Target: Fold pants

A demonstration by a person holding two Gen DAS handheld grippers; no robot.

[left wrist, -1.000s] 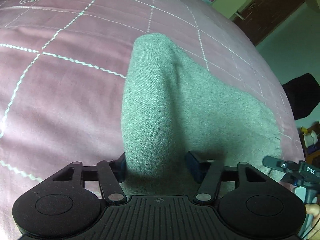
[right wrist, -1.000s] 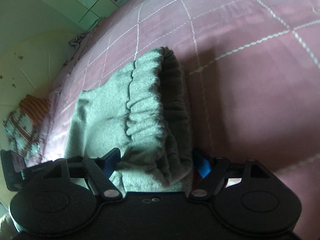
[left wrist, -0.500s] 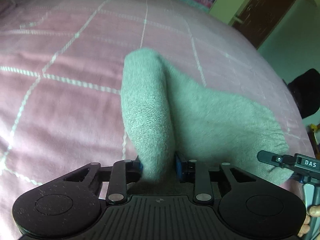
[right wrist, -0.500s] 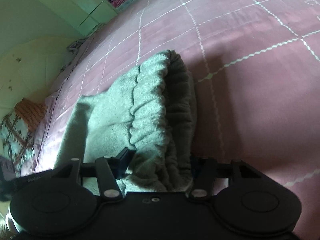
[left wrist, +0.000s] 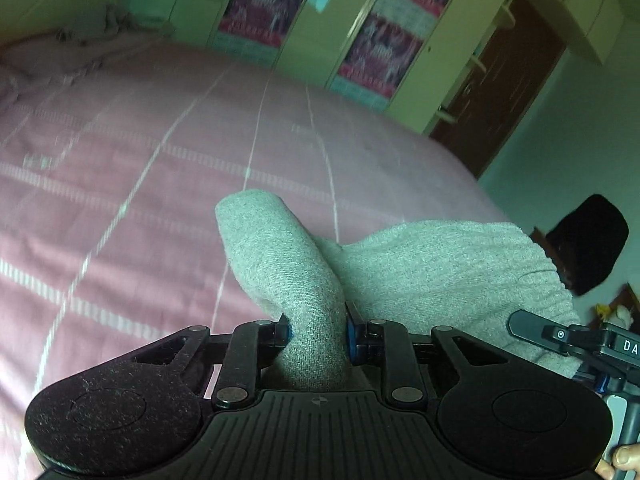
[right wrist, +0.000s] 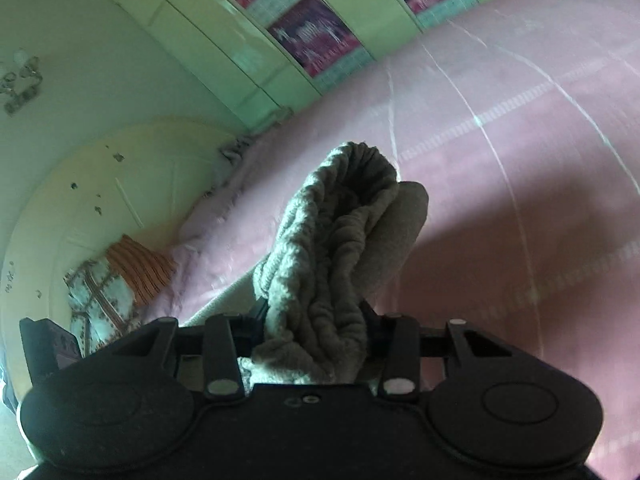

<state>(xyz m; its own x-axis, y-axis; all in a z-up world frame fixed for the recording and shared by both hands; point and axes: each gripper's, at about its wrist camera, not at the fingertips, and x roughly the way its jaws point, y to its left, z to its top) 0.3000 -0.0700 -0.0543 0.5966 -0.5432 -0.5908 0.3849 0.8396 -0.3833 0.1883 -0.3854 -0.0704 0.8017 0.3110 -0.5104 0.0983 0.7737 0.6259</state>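
Two claws, left (left wrist: 317, 330) and right (right wrist: 314, 320), closing on bunched grey pants (left wrist: 432, 276).

A bedroom in a home. A wide bed (left wrist: 120, 208) under a pink bedspread with thin white grid lines fills most of both views. Along its far side runs a pale green built-in wardrobe (left wrist: 320, 40) whose doors carry pink and purple posters (left wrist: 260, 4). To the right of it stands a dark brown wooden door (left wrist: 504, 92). At the left of the right wrist view, a patterned pillow (right wrist: 100, 292) and an orange striped one (right wrist: 140, 264) lie by a cream, curved headboard (right wrist: 80, 200)
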